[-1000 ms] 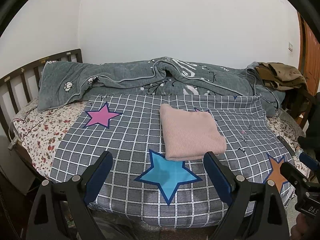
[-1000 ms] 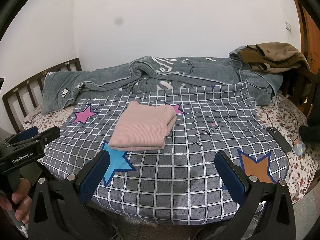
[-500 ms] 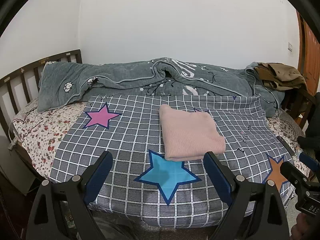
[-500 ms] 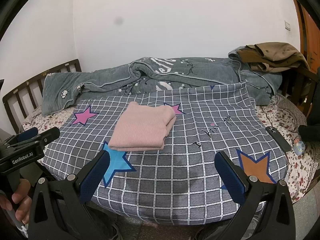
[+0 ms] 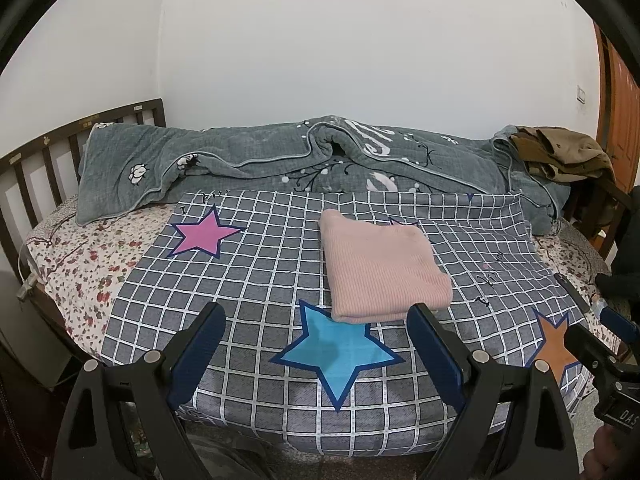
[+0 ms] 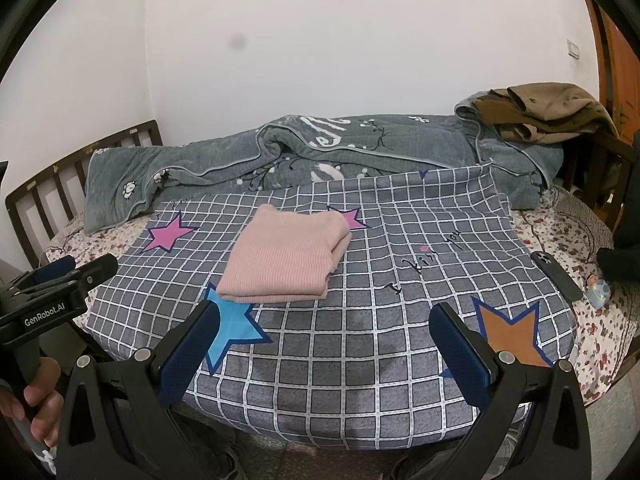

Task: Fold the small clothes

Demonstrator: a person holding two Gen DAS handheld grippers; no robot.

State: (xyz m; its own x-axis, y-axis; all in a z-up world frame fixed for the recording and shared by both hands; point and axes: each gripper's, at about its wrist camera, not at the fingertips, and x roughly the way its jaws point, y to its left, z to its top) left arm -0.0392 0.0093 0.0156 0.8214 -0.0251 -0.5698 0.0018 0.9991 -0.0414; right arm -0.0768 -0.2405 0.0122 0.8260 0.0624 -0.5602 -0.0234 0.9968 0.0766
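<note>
Checked star cover [image 5: 256, 280] on the bed holds a folded pink garment [image 5: 380, 268].

The left gripper [image 5: 316, 354] is held level with its jaws spread wide and nothing between its blue pads. The right gripper [image 6: 324, 354] is posed the same way, jaws wide and empty. A hand [image 6: 30, 404] grips the left gripper's handle.

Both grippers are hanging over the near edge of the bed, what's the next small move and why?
Probably nothing more on the pink sweater: it already lies folded into a neat rectangle on the checked cover. The left gripper and right gripper are both open and hold nothing, so I'd draw them back from the bed, or turn toward another garment.
</note>
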